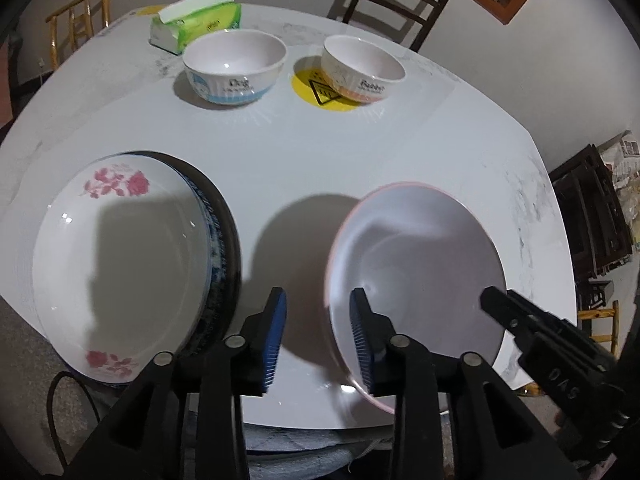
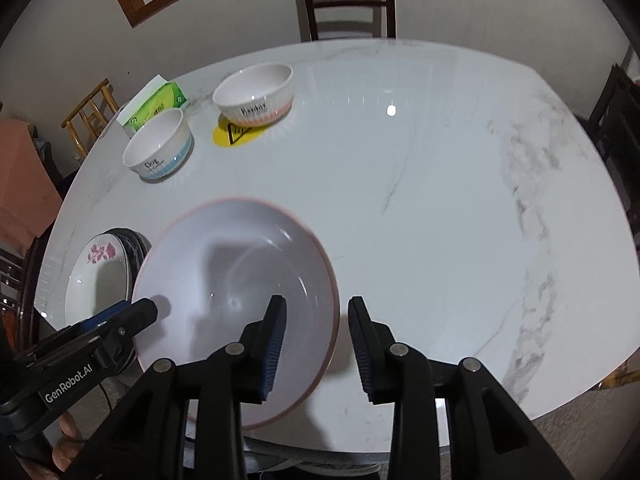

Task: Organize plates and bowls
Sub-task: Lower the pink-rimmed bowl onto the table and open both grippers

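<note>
A white plate with a pink rim (image 1: 416, 280) (image 2: 236, 288) lies near the table's front edge, slightly blurred. My left gripper (image 1: 319, 336) straddles its left rim, jaws apart, and the pads do not press on it. My right gripper (image 2: 318, 340) straddles the plate's right rim the same way, open with gaps on both sides. Left of the plate stands a stack of plates (image 1: 120, 260) (image 2: 100, 276), a pink-flowered white one on top of blue and dark ones. Farther back stand a blue-banded bowl (image 1: 234, 66) (image 2: 158, 146) and a pink-banded bowl (image 1: 362, 70) (image 2: 254, 94).
The white marble table (image 2: 440, 220) has a yellow warning sticker (image 1: 316, 96) under the pink-banded bowl. A green tissue pack (image 1: 196, 20) lies at the back left. Dark chairs (image 2: 346, 0) stand behind the table and a wooden chair (image 1: 76, 28) at the left.
</note>
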Action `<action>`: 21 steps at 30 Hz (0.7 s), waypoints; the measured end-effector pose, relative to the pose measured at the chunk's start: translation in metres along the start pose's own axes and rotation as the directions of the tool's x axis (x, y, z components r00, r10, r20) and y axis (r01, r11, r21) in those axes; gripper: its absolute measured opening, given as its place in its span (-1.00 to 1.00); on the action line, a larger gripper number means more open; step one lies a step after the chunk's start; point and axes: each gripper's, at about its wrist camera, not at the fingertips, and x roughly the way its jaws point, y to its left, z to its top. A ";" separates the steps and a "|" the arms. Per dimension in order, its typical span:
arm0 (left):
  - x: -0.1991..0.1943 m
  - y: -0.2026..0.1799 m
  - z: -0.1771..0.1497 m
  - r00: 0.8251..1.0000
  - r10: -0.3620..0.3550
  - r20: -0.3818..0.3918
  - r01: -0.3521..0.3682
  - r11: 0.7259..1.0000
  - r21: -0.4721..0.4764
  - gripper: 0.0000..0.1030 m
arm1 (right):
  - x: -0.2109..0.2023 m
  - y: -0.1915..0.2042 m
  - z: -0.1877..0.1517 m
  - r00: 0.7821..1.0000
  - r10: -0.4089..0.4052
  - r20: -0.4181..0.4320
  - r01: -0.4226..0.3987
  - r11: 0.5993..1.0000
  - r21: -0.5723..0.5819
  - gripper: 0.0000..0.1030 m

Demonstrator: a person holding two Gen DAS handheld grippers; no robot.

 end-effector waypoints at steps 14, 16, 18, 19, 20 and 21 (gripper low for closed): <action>-0.017 0.012 0.005 0.999 -0.007 0.050 0.007 1.000 0.001 -0.19 | -0.016 0.037 0.008 0.998 -0.015 0.068 0.021 0.996 -0.091 -0.37; -0.020 0.015 0.007 0.998 -0.010 0.055 0.010 1.000 0.000 -0.18 | -0.016 0.044 0.010 0.997 -0.016 0.070 0.023 0.994 -0.109 -0.37; -0.024 0.019 0.009 0.998 -0.010 0.064 0.011 1.000 -0.007 -0.18 | -0.016 0.051 0.011 0.997 -0.013 0.072 0.022 0.992 -0.124 -0.36; -0.025 0.021 0.009 0.998 -0.011 0.069 0.012 1.000 -0.009 -0.18 | -0.016 0.055 0.012 0.997 -0.011 0.072 0.020 0.991 -0.132 -0.37; -0.027 0.022 0.010 0.997 -0.013 0.074 0.013 1.000 -0.007 -0.18 | -0.015 0.059 0.013 0.998 -0.009 0.070 0.018 0.990 -0.140 -0.36; -0.029 0.024 0.011 0.997 -0.011 0.077 0.012 1.000 -0.009 -0.18 | -0.015 0.062 0.013 0.998 -0.006 0.068 0.016 0.989 -0.147 -0.37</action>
